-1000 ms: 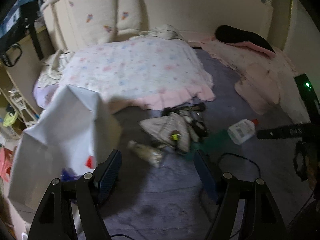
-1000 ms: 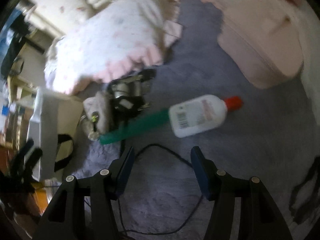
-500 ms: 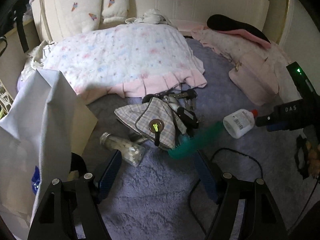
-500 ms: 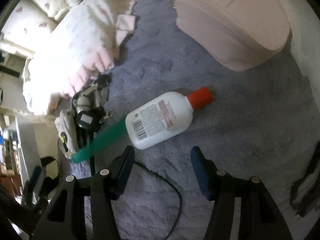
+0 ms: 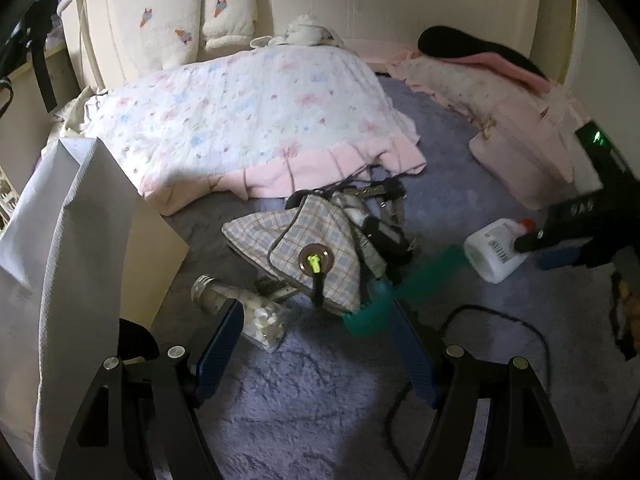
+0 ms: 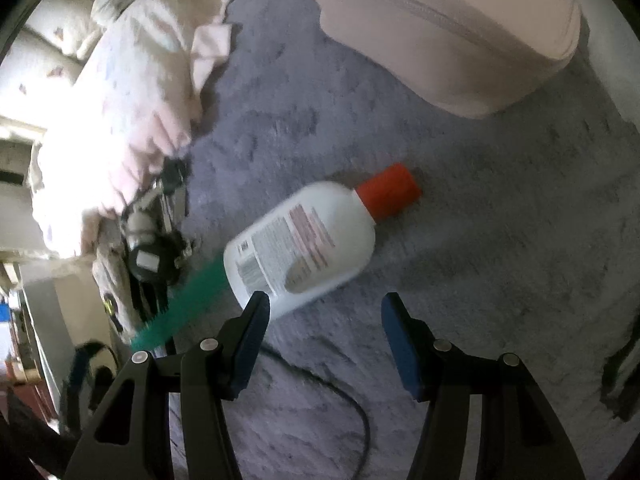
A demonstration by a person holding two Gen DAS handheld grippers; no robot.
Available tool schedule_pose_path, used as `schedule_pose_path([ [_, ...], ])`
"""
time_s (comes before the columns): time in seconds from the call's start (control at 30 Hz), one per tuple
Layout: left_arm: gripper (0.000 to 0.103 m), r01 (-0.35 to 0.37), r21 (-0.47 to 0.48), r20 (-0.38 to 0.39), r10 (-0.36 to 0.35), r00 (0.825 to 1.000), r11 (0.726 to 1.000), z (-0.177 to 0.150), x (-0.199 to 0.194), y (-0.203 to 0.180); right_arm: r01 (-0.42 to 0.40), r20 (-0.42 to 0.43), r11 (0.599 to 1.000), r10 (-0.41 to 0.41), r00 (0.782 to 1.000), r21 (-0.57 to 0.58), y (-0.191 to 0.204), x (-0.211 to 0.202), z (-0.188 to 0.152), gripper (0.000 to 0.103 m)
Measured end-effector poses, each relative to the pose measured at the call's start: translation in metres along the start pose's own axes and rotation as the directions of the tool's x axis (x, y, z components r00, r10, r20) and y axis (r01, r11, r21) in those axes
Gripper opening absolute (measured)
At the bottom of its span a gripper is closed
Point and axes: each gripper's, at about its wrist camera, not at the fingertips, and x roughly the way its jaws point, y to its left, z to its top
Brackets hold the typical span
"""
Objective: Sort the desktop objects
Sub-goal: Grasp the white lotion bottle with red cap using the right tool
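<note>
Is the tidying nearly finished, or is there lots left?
Lots left. Nothing looks sorted yet: the white bottle, green comb, glass jar and plaid pouch all lie loose on the purple blanket. The right gripper, jaws open, hovers by the bottle. The left gripper is open and empty.

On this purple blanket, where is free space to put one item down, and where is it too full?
Bare blanket lies right of the white bottle, toward the pink cushion. A second patch lies beyond the clutter, between the floral quilt and that cushion. It is crowded around the plaid pouch, green comb and glass jar; a black cable crosses the near blanket.
</note>
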Motion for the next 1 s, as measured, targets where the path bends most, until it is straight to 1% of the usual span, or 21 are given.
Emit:
schedule_pose_path([
  [0.07, 0.072, -0.018, 0.011, -0.002, 0.018, 1.0, 1.0, 0.0, 0.002, -0.001, -0.034, 0.013, 0.999, 0.034, 0.999, 0.036, -0.001, 0.001, 0.003, 0.058],
  [0.1, 0.072, -0.024, 0.015, -0.002, 0.024, 1.0, 1.0, -0.001, 0.002, -0.001, -0.064, 0.015, 0.996, 0.063, 0.998, 0.061, -0.002, 0.003, 0.005, 0.058],
  [0.17, 0.072, -0.027, 0.017, -0.006, 0.027, 1.0, 0.999, -0.001, 0.003, -0.001, -0.098, 0.009, 0.989, 0.097, 0.995, 0.111, -0.006, 0.008, 0.008, 0.059],
  [0.27, 0.072, -0.025, 0.018, -0.011, 0.026, 1.0, 1.0, 0.0, 0.004, -0.001, -0.086, -0.011, 0.98, 0.089, 0.996, 0.178, -0.008, 0.019, 0.013, 0.067],
  [0.3, 0.072, -0.027, 0.021, -0.012, 0.027, 1.0, 0.999, -0.001, 0.004, -0.001, -0.087, -0.002, 0.975, 0.089, 0.996, 0.203, -0.01, 0.022, 0.013, 0.07],
  [0.37, 0.072, -0.035, 0.028, -0.014, 0.035, 0.999, 0.999, -0.001, 0.005, -0.002, -0.092, 0.014, 0.963, 0.091, 0.996, 0.254, -0.012, 0.029, 0.017, 0.073],
  [0.4, 0.072, -0.039, 0.031, -0.014, 0.039, 0.999, 0.999, -0.001, 0.005, -0.002, -0.093, 0.02, 0.957, 0.091, 0.996, 0.274, -0.012, 0.031, 0.018, 0.077],
  [0.47, 0.072, -0.045, 0.042, -0.013, 0.046, 0.999, 0.998, -0.001, 0.006, -0.003, -0.089, 0.026, 0.949, 0.085, 0.996, 0.301, -0.009, 0.036, 0.021, 0.088],
  [0.53, 0.072, -0.05, 0.051, -0.012, 0.051, 0.999, 0.997, -0.001, 0.007, -0.004, -0.056, 0.014, 0.956, 0.054, 0.998, 0.288, 0.001, 0.041, 0.024, 0.099],
  [0.6, 0.072, -0.052, 0.06, -0.015, 0.053, 0.998, 0.997, -0.001, 0.009, -0.004, 0.009, -0.009, 0.971, -0.007, 1.0, 0.239, 0.014, 0.049, 0.026, 0.103],
  [0.67, 0.072, -0.057, 0.069, -0.022, 0.058, 0.998, 0.996, -0.001, 0.011, -0.005, 0.096, -0.018, 0.98, -0.094, 0.995, 0.177, 0.026, 0.056, 0.024, 0.103],
  [0.7, 0.072, -0.061, 0.07, -0.021, 0.063, 0.998, 0.996, -0.001, 0.011, -0.005, 0.152, -0.016, 0.98, -0.151, 0.988, 0.13, 0.035, 0.06, 0.021, 0.103],
  [0.77, 0.072, -0.064, 0.07, -0.014, 0.066, 0.998, 0.995, -0.001, 0.01, -0.005, 0.214, -0.005, 0.975, -0.214, 0.977, 0.065, 0.046, 0.065, 0.017, 0.103],
  [0.8, 0.072, -0.062, 0.067, -0.01, 0.062, 0.998, 0.996, 0.0, 0.008, -0.004, 0.236, 0.015, 0.971, -0.237, 0.971, 0.036, 0.05, 0.065, 0.014, 0.103],
  [0.87, 0.072, -0.056, 0.056, 0.005, 0.056, 0.998, 0.997, 0.001, 0.005, -0.002, 0.248, 0.043, 0.969, -0.248, 0.968, 0.019, 0.051, 0.064, 0.01, 0.101],
  [0.9, 0.072, -0.054, 0.048, 0.017, 0.053, 0.998, 0.997, 0.002, 0.002, 0.0, 0.251, 0.053, 0.968, -0.251, 0.966, 0.013, 0.051, 0.062, 0.008, 0.098],
  [1.0, 0.072, -0.041, 0.015, 0.038, 0.041, 0.998, 0.999, 0.005, -0.003, 0.007, 0.21, 0.053, 0.978, -0.211, 0.976, 0.013, 0.045, 0.057, 0.006, 0.097],
])
